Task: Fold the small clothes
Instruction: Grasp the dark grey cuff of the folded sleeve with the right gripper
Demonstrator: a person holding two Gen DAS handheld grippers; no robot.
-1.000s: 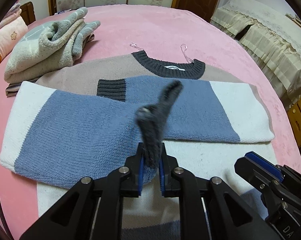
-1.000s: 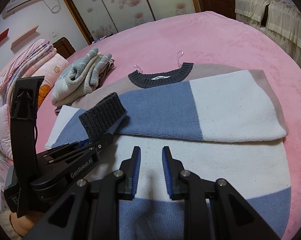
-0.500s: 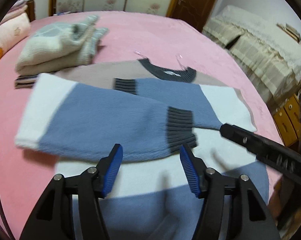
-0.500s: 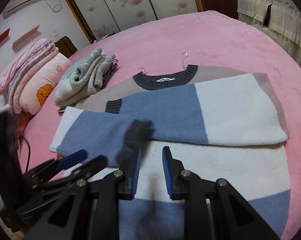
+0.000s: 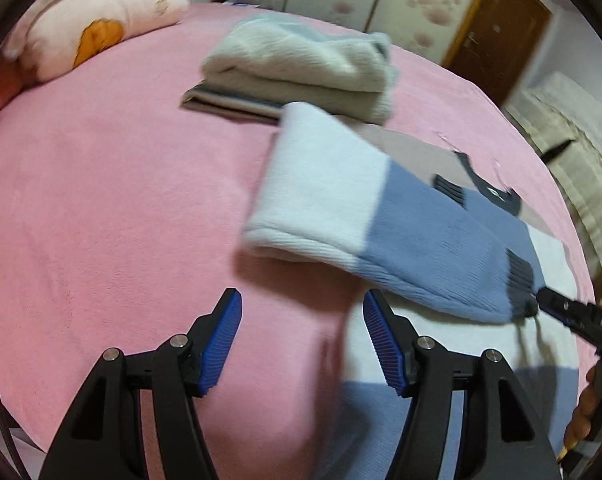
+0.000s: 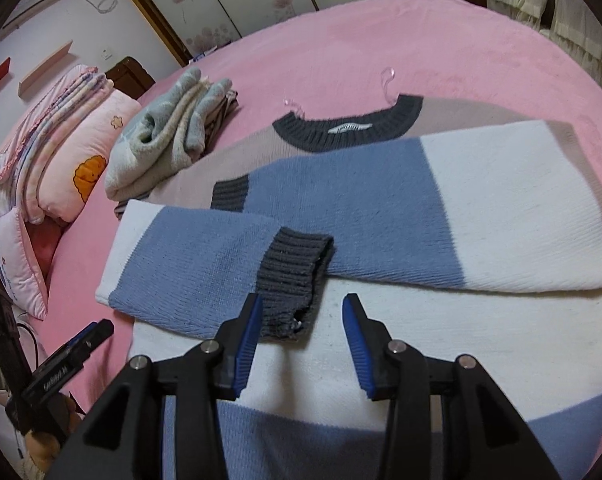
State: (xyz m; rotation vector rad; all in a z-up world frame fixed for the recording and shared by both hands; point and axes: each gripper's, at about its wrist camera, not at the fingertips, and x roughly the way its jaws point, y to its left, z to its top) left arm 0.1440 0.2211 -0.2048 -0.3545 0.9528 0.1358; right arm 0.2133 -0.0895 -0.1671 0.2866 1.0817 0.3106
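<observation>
Tongs, two pairs, both black with blue pads, both empty. Left tongs (image 5: 303,340): jaws apart and opening, nothing between them, poised over the bare pink bed (image 5: 101,208) at the lower middle of the left view, just beside the sweater's hem edge. Right tongs (image 6: 301,340): jaws opening, hovering over the white band of the sweater (image 6: 441,340) at the lower middle of the right view, with the dark ribbed cuff (image 6: 293,276) of the near sleeve just ahead of the left pad, not pinched. Sweater: knit, banded in beige, blue and white, dark collar at upper centre, lying flat on the bed; both sleeves (image 6: 205,264) laid crosswise over the chest, the far one beneath the near one. Folded grey-green garment (image 6: 161,140): upper left, well apart from the tongs. Pillows (image 6: 61,152): far left edge. Step in hand, by judgement: sleeves appear done, so the body fold from hem towards collar comes next. To do it well, each pair should likely take a bottom corner of the hem, gripping both knit layers, lift evenly and carry the hem over without dragging the sleeves askew; the loose near cuff may shift if brushed.
</observation>
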